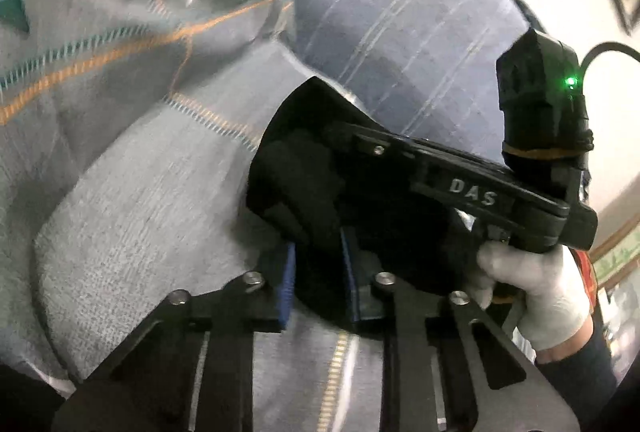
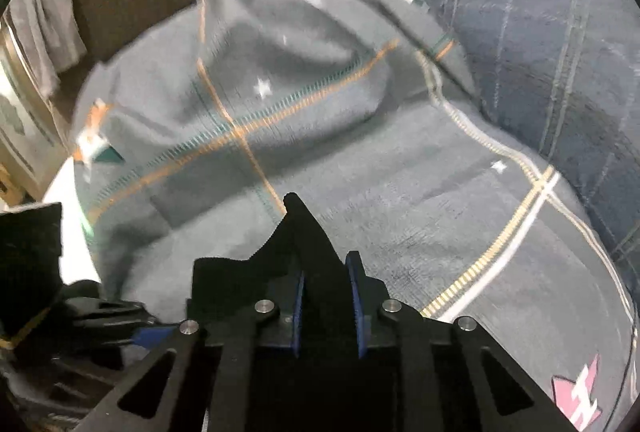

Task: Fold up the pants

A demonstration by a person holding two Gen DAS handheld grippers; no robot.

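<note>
— Where are the pants [image 2: 308,264]?

— Black cloth, pinched in both the left gripper [image 1: 318,280] and right gripper [image 2: 326,308], held above the blanket [image 2: 400,200].

— Risk?

— They're close together; slack cloth could bunch or slip, spoiling the fold.

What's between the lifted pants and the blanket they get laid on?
Nothing visible. Both grippers, left and right, pinch the black pants, held above the grey blanket. The patch ahead shows only wrinkles; the blue pillow lies to the side.
</note>
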